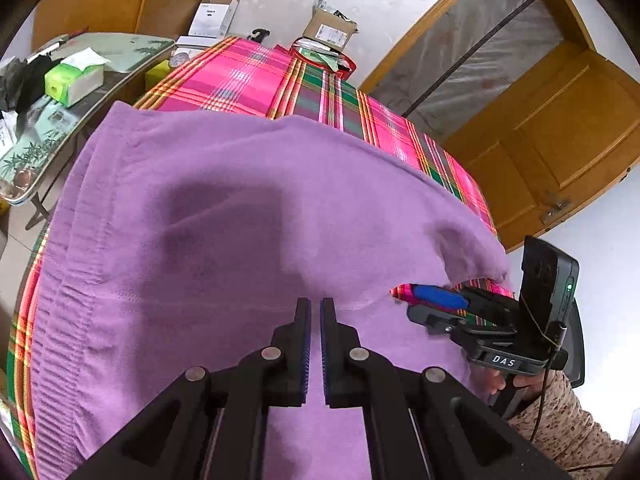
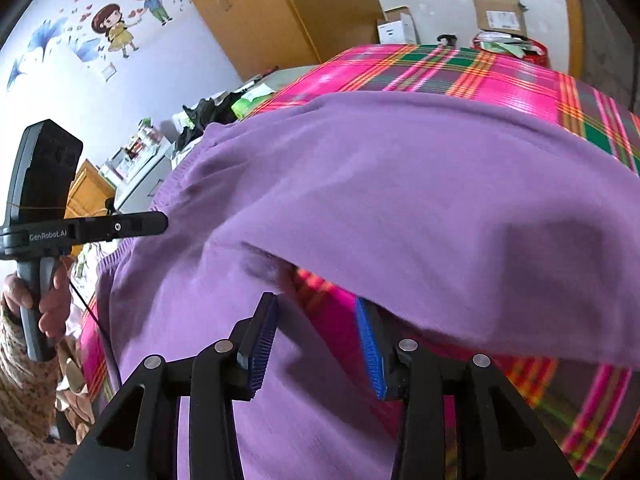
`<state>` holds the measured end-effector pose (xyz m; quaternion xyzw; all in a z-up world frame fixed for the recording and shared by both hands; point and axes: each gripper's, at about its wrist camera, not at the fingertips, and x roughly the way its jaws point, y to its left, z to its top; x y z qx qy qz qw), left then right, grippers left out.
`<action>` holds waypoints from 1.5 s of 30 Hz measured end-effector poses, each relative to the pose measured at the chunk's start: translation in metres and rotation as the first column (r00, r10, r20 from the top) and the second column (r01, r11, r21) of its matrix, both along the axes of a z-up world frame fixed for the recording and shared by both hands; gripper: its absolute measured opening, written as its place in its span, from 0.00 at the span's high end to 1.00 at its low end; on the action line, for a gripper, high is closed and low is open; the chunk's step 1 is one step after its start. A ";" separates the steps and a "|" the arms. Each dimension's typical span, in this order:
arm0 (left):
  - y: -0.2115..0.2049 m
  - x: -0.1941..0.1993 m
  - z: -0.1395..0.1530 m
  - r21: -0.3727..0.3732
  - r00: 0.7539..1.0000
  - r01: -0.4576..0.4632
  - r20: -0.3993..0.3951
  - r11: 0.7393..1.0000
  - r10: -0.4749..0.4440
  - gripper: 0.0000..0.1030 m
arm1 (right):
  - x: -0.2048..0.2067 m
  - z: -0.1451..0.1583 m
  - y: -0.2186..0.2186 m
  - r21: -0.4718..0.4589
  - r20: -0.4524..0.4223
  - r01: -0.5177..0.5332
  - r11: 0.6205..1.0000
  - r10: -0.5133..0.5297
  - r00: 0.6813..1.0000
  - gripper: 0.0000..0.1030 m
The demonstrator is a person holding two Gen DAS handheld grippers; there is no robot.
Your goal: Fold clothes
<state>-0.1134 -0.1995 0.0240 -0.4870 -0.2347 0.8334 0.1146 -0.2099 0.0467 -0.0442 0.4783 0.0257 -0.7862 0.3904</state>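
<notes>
Because the purple sweater (image 1: 224, 216) spread over the plaid-covered tabletop (image 1: 248, 76) looks soft and limp (probably light), its ribbed hem seems the best hold; the left gripper (image 1: 315, 304) fingers are closed empty, the right gripper (image 2: 316, 300) fingers apart.

Purple garment (image 1: 224, 216) covers most of the near counter (image 1: 248, 76); bare plaid only toward 12 and 2 o'clock, free to pass. Far edge at 12 is blocked by cardboard boxes (image 1: 330, 28) and a red basket (image 1: 320, 58). Side table (image 1: 80, 92) with tissue pack (image 1: 74, 78) crowds 10 o'clock. Right tongs (image 1: 432, 304) sit close at 3 o'clock, just beside the garment's lifted edge.
</notes>
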 end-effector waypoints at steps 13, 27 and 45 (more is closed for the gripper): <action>-0.007 -0.002 -0.018 0.054 1.000 0.014 0.019 0.998 -0.015 0.97 | -0.010 -0.001 -0.043 -0.011 -0.061 -0.021 1.000 0.020 0.998 0.52; -0.016 0.004 -0.026 0.076 0.999 -0.005 0.039 0.997 0.002 0.97 | -0.005 -0.001 -0.052 -0.061 0.015 -0.120 0.991 0.121 0.993 0.77; -0.043 0.020 -0.018 0.051 0.996 -0.074 0.061 0.996 0.071 0.97 | 0.020 0.012 -0.015 -0.105 0.126 -0.014 0.994 0.027 0.992 0.85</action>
